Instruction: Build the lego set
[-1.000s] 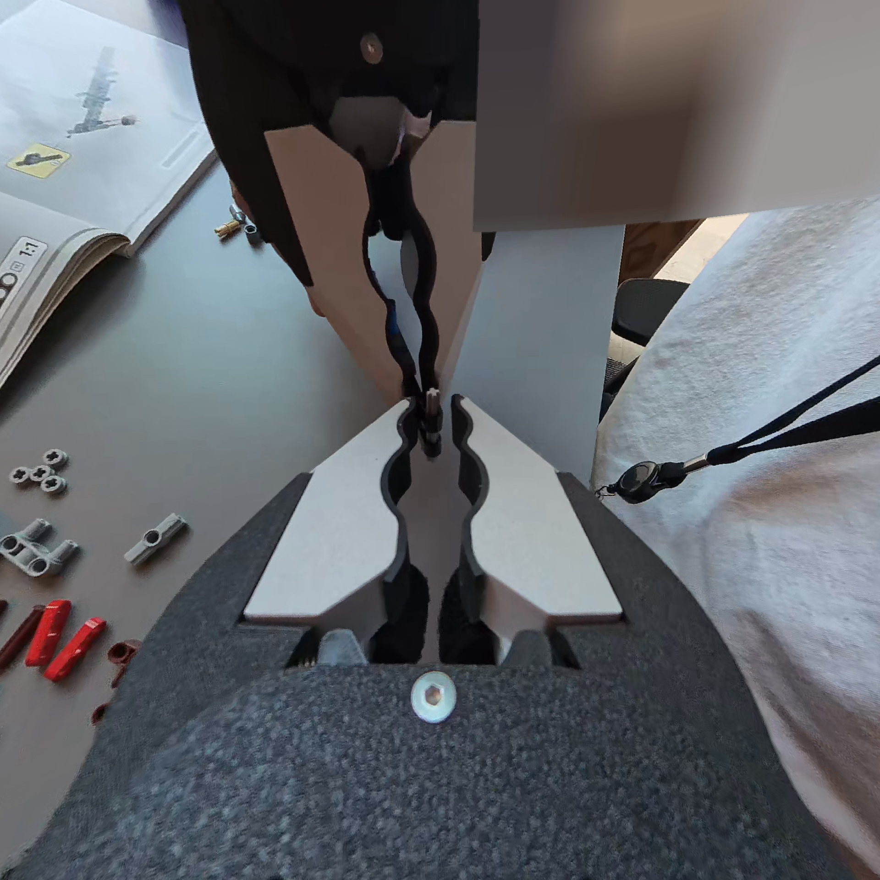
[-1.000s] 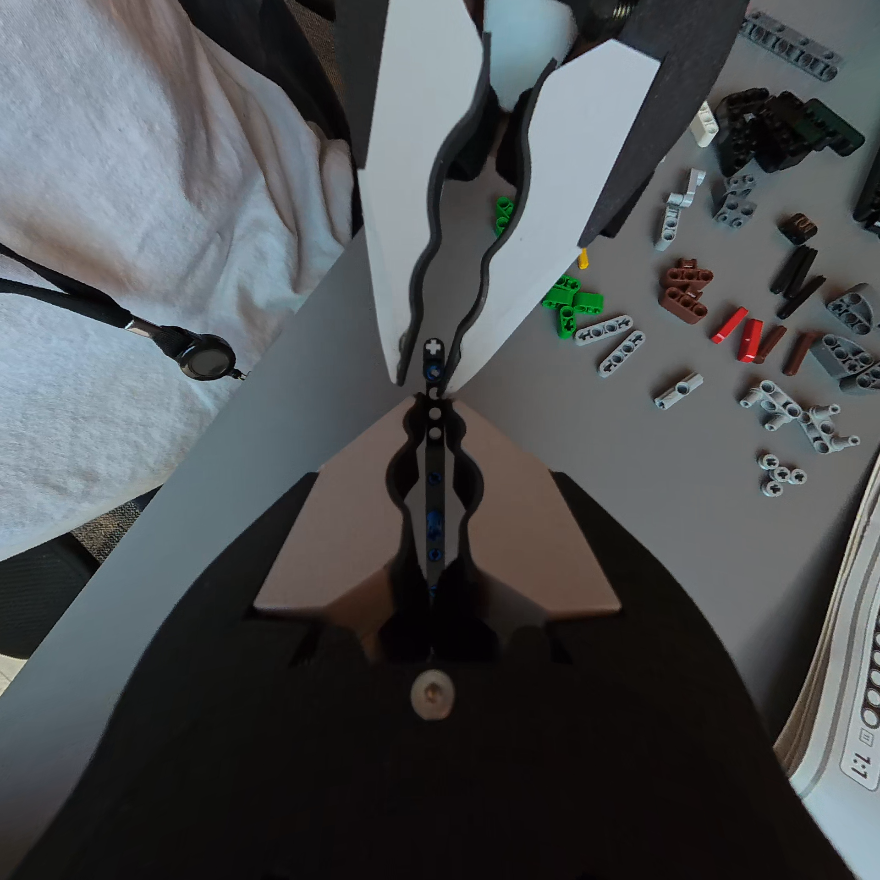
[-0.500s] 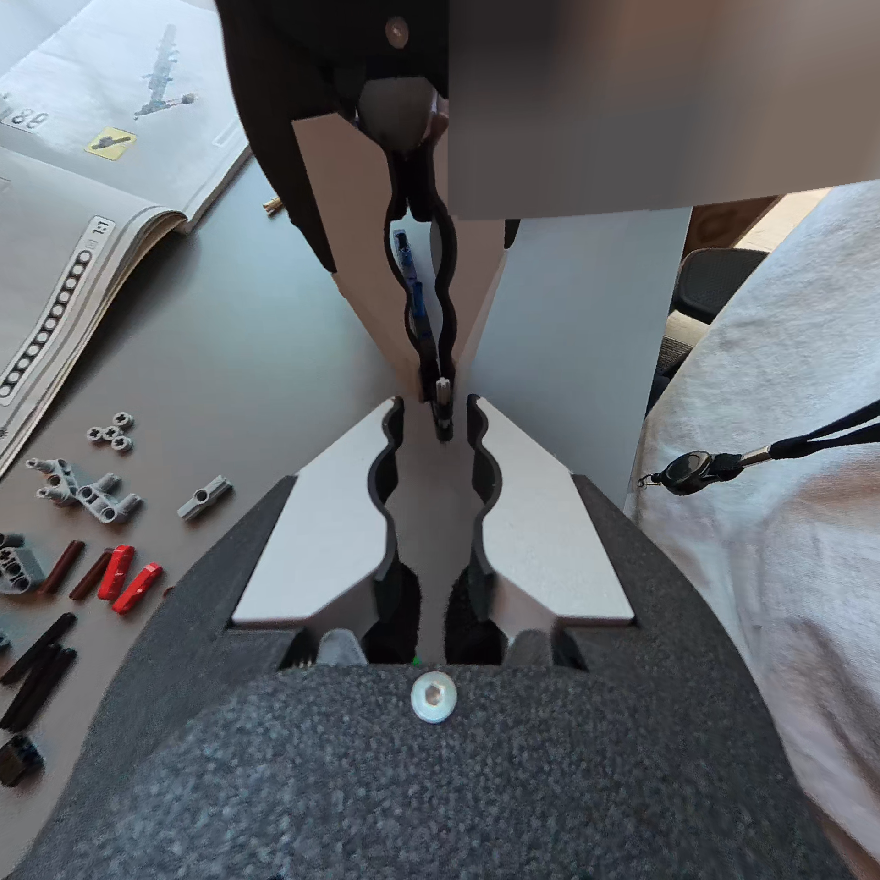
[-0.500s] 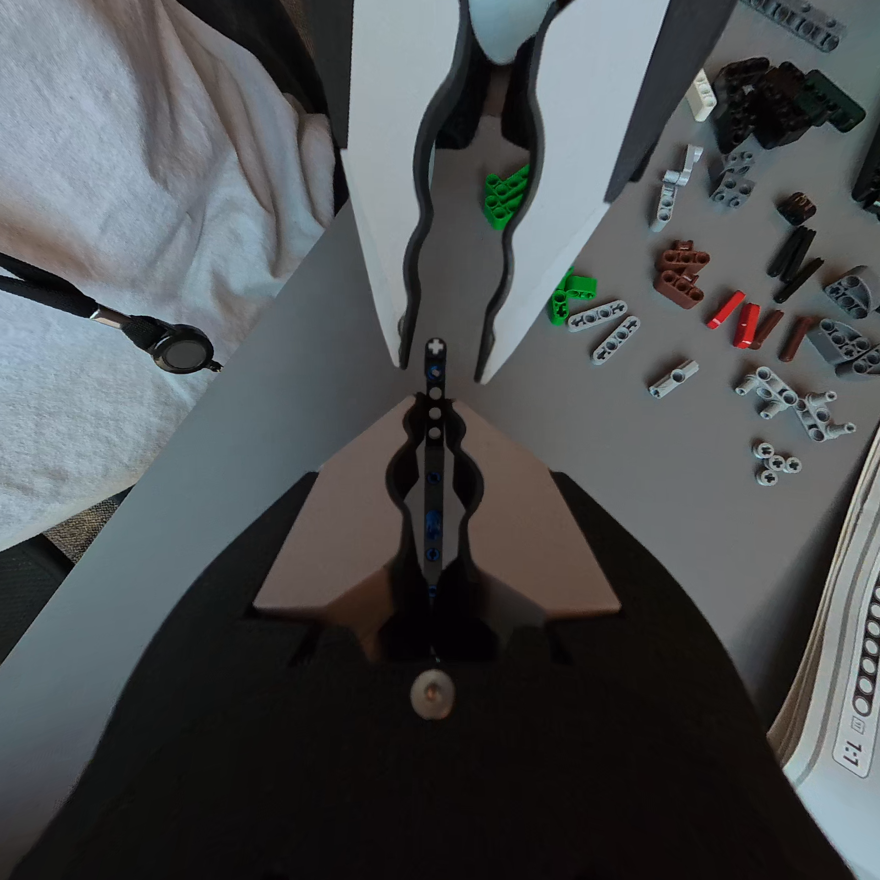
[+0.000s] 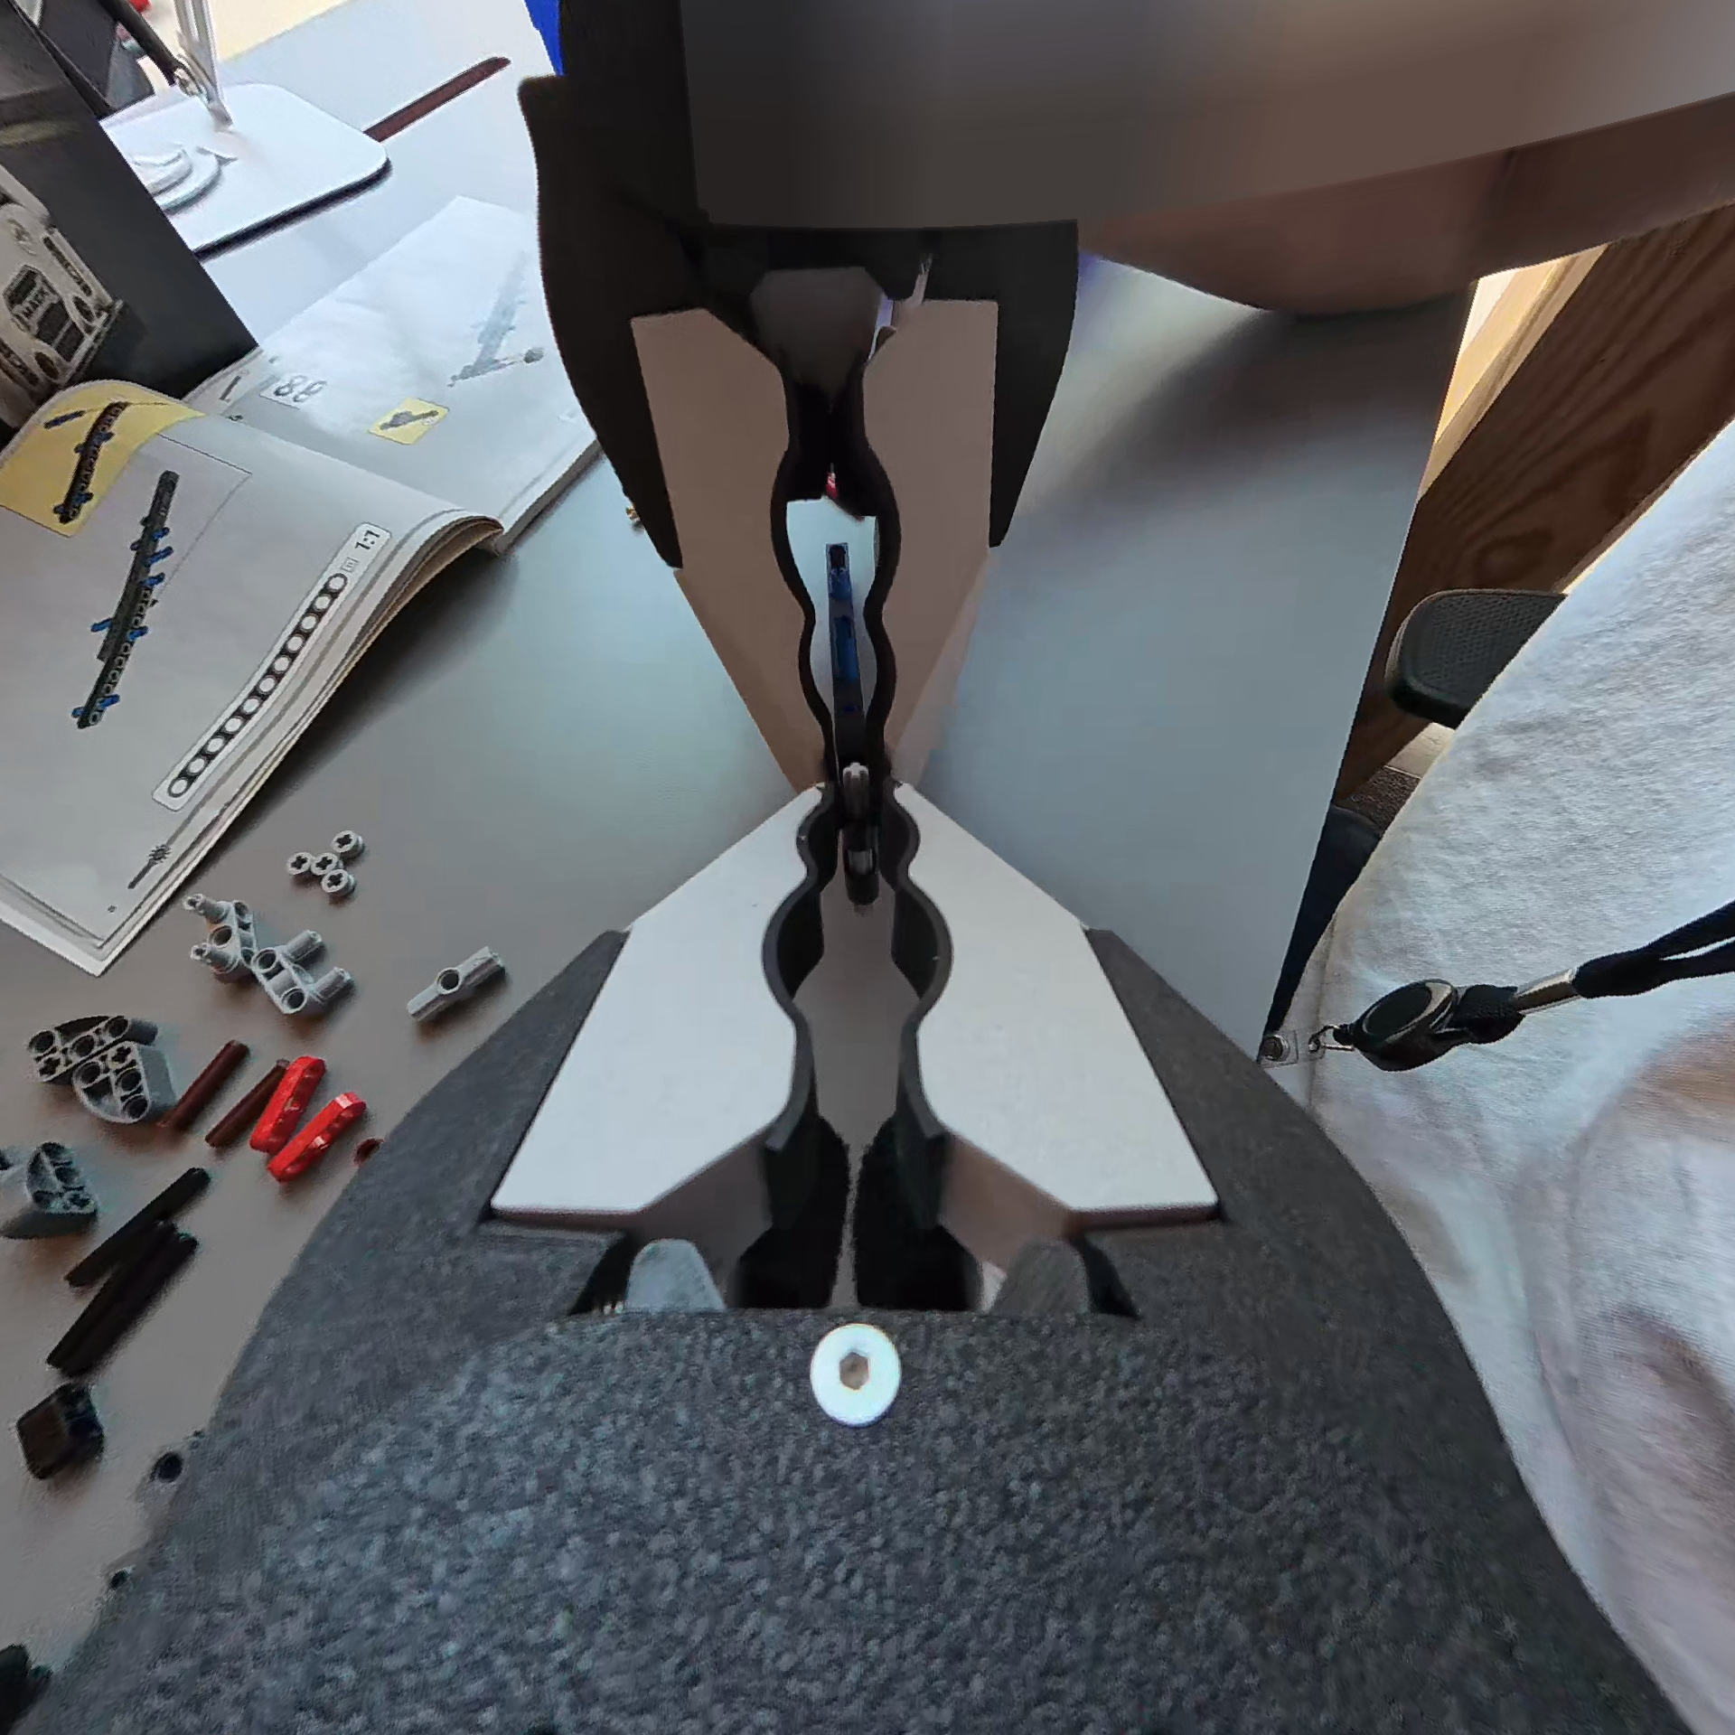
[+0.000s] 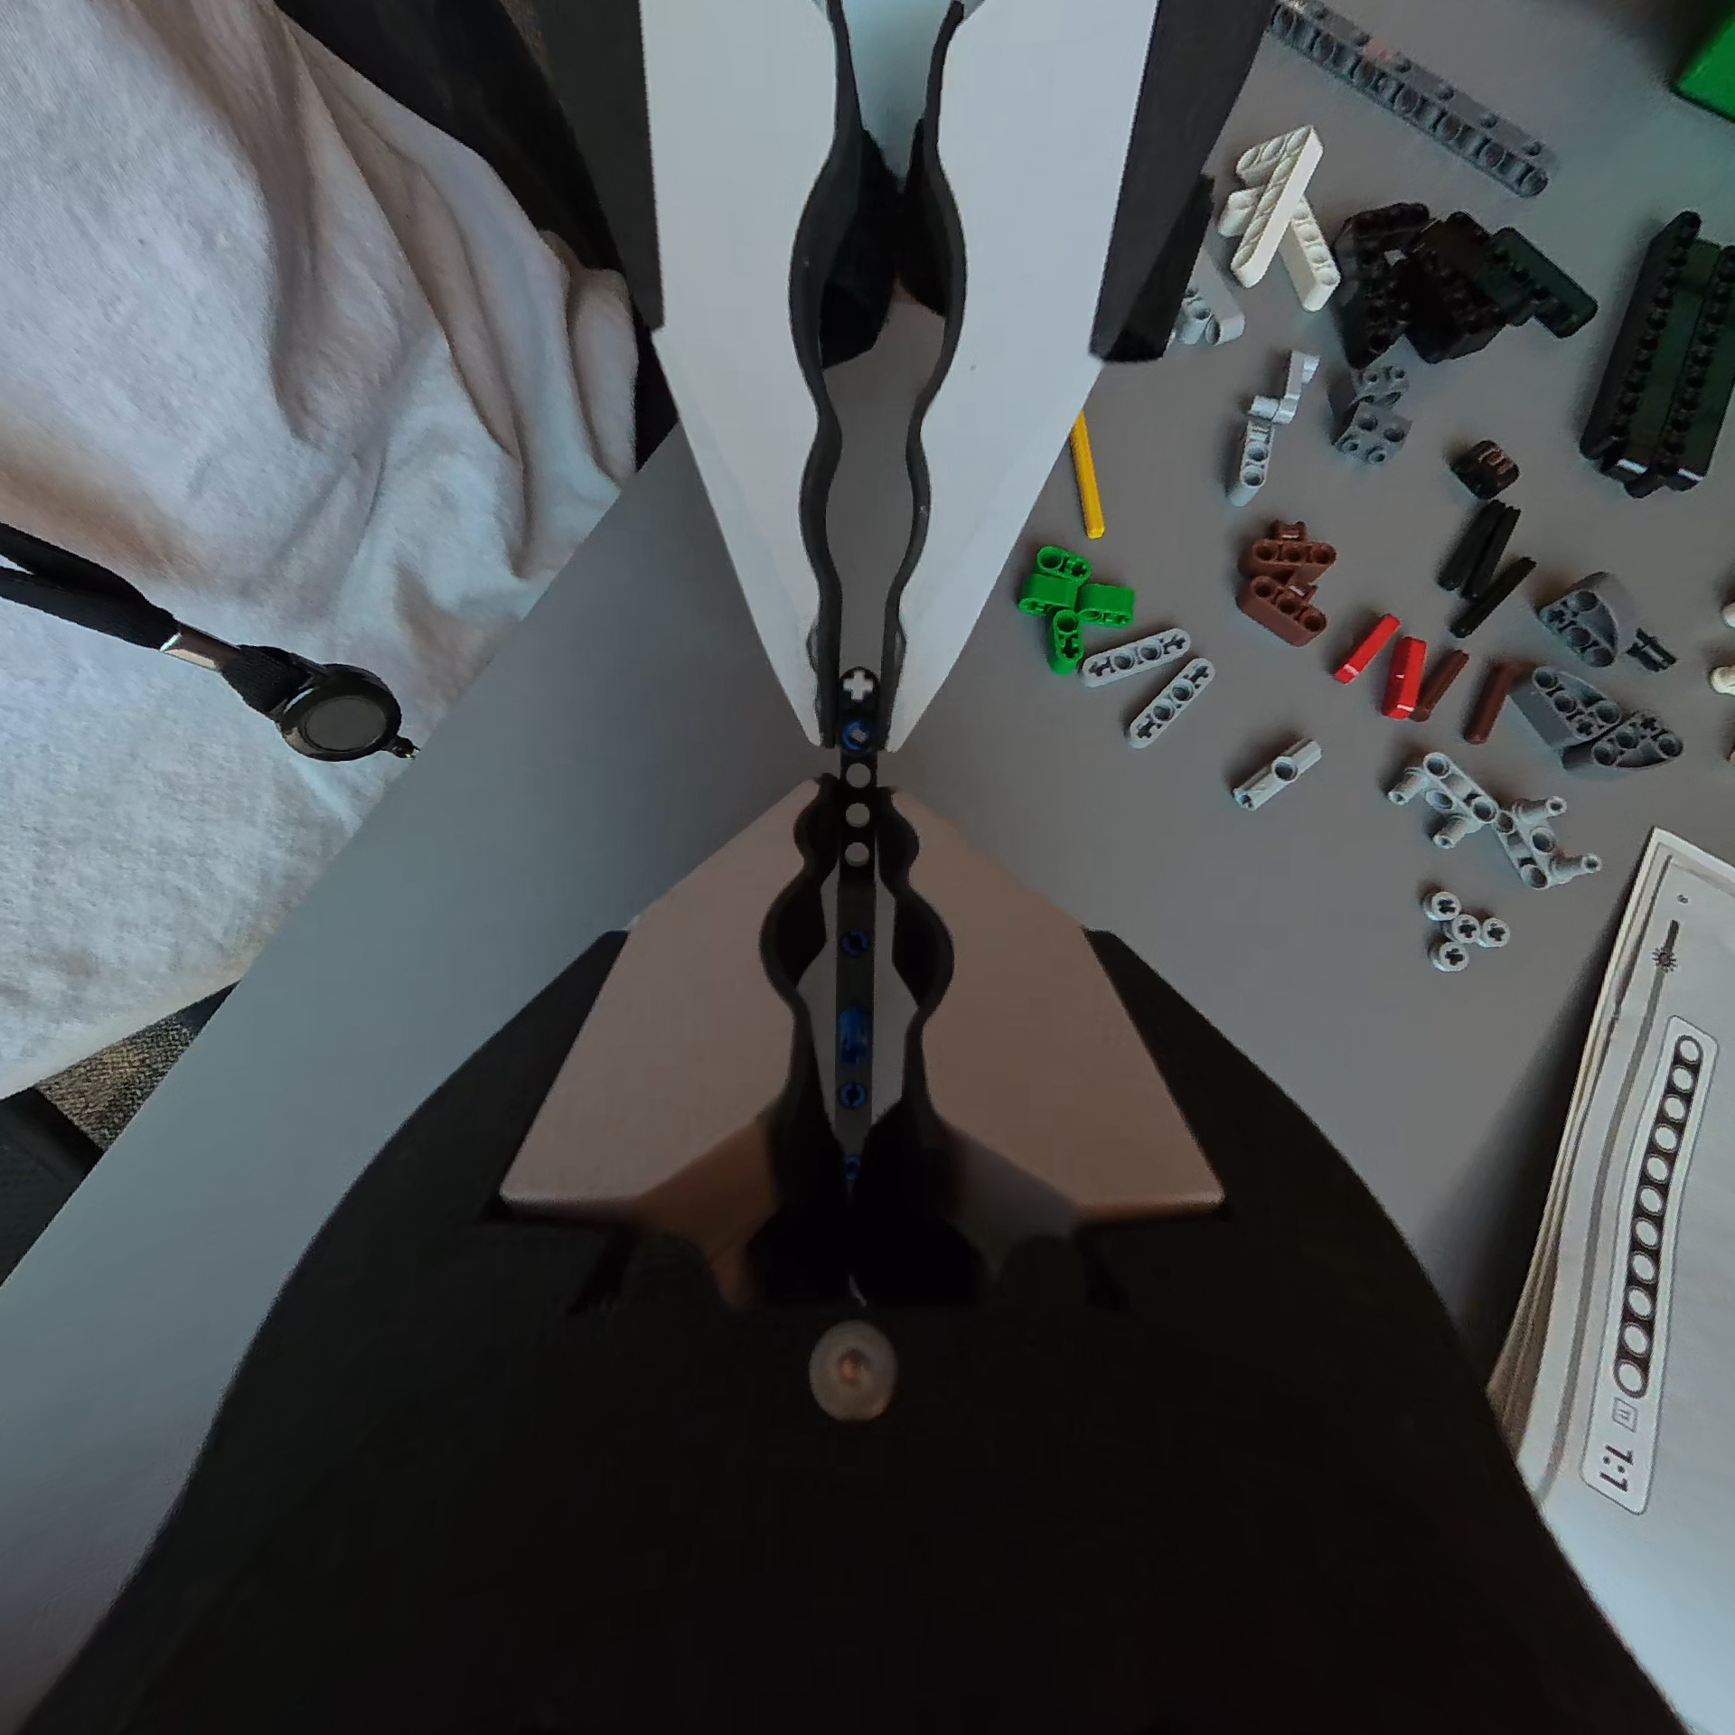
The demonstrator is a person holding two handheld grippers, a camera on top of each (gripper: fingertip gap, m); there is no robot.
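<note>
A long black beam (image 6: 856, 901) with blue pins lies lengthwise between the fingers of my right gripper (image 6: 859, 798), which is shut on it. The beam's far end, with a cross hole, sticks out past the tips. My left gripper (image 6: 857, 732) faces it tip to tip, and its jaws are closed on that far end. In the left wrist view my left gripper (image 5: 859, 798) holds the beam end. The right gripper (image 5: 854, 770) comes in from above with the beam (image 5: 843, 648) between its pads. Both are held above the grey table (image 6: 563, 845) near its edge.
Loose parts lie on the table: green connectors (image 6: 1070, 601), red pieces (image 6: 1380, 657), grey connectors (image 5: 263, 958), a yellow axle (image 6: 1087, 479) and black beams (image 6: 1662, 366). An open instruction booklet (image 5: 235, 610) lies beyond them. A person's white shirt (image 5: 1549, 939) with a badge reel (image 5: 1418, 1019) is past the table edge. My left and right fingertips are right by each other.
My left gripper was closed at the beam's end, opened half a second ago, and is closed on it again now. The right gripper has kept its hold on the beam.
</note>
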